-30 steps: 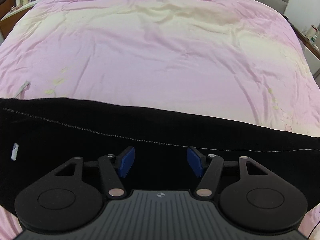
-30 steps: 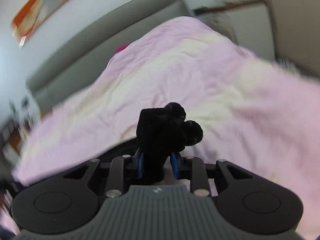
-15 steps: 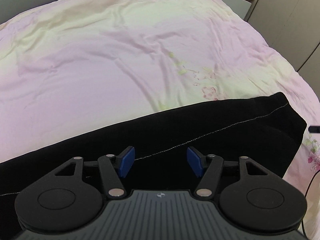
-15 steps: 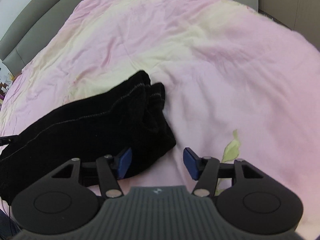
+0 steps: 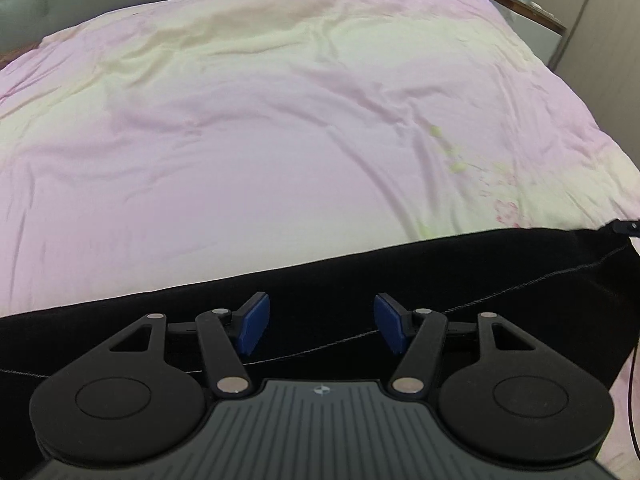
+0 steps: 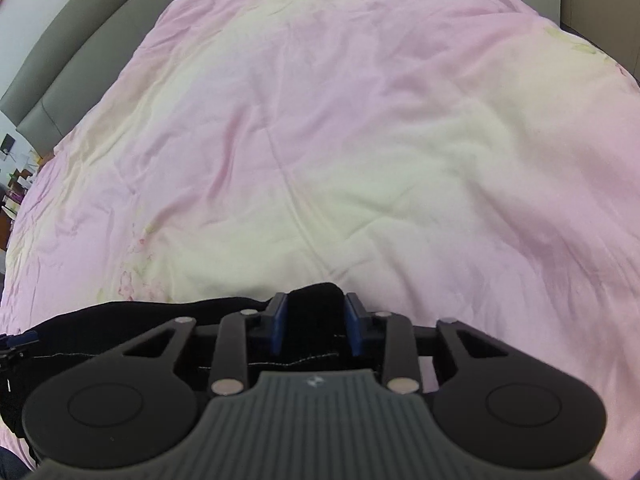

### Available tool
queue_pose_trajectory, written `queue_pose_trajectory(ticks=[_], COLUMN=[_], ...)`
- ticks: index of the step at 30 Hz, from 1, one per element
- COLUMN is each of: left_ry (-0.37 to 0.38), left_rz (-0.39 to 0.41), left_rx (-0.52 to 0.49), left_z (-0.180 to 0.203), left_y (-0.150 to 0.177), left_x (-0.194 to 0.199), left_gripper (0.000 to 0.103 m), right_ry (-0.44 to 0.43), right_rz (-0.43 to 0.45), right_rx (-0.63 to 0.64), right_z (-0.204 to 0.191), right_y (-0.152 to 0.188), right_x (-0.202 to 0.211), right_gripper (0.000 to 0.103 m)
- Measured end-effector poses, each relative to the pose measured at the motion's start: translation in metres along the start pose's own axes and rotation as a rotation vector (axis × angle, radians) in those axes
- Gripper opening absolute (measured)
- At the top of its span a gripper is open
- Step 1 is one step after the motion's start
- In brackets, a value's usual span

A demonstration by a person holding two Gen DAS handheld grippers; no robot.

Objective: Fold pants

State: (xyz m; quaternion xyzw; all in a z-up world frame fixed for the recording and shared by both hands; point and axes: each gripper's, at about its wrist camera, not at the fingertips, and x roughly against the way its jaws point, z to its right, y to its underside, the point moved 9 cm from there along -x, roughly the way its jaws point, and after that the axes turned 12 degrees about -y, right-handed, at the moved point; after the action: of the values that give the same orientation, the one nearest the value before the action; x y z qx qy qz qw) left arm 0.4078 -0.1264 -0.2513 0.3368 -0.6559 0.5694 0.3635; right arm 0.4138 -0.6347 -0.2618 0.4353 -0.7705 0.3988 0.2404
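Black pants [image 5: 500, 264] lie stretched across the near edge of a pink bedspread [image 5: 280, 140], a pale seam line running along them. My left gripper [image 5: 320, 328] hovers open over the pants, its blue pads wide apart with the seam passing below them. In the right wrist view the pants [image 6: 120, 328] run off to the left. My right gripper [image 6: 316, 320] is closing on their right end, and a fold of black cloth fills the gap between its pads.
The bedspread [image 6: 360, 140] covers the whole bed, wrinkled and bare beyond the pants. A grey headboard [image 6: 80, 40] stands at the far side. A cabinet with bottles [image 5: 532, 4] is at the far right. A thin cable [image 5: 632, 380] hangs at the right edge.
My right gripper let go of the bunched cloth, opened, dropped toward the bed and closed on the pants' end. My left gripper slid along the pants toward their right end, still open.
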Motion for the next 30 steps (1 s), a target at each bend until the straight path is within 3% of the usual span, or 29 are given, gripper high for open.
queue_pose_trajectory(ticks=[1,2,7,10,15,17,20,24,27,30], left_ry=[-0.016,-0.038,-0.094,-0.111,-0.135,-0.144,-0.143,-0.158,-0.087,-0.011], left_rz=[0.000,0.001,-0.026,-0.028,-0.049,-0.040,-0.017,0.058,0.060,0.086], left_rx=[0.019,0.035,0.085,0.088,0.077,0.083,0.106,0.109,0.075,0.000], left_z=[-0.011,-0.023,-0.058,-0.063,-0.057,-0.057,-0.060,-0.060,-0.044,-0.015], left_y=[0.000,0.000,0.006,0.010,0.014,0.013,0.009,-0.004,-0.007,-0.004], left_x=[-0.001,-0.003,-0.015,-0.029,-0.054,-0.059,-0.060,-0.042,-0.022,0.000], left_gripper=[0.071,0.071,0.071,0.071,0.071,0.074,0.075,0.071,0.071,0.071], right_ry=[0.020,0.044,0.108,0.144,0.196,0.188,0.167,0.092,0.081,-0.008], right_rz=[0.010,0.014,0.136,0.069,0.030,0.038,0.041,-0.020,-0.083,-0.145], right_rx=[0.032,0.053,0.053,0.032,-0.015,-0.028,-0.024,-0.043,-0.063,-0.161], right_z=[-0.004,-0.008,-0.012,0.002,0.023,0.022,0.012,0.006,0.016,0.027], right_y=[0.000,0.002,-0.005,-0.001,0.006,0.005,0.005,0.022,0.037,0.050], right_x=[0.004,0.007,0.051,0.028,-0.009,-0.003,0.017,0.033,0.035,0.026], right_gripper=[0.009,0.005,0.000,0.000,0.000,0.005,0.043,0.045,0.045,0.045])
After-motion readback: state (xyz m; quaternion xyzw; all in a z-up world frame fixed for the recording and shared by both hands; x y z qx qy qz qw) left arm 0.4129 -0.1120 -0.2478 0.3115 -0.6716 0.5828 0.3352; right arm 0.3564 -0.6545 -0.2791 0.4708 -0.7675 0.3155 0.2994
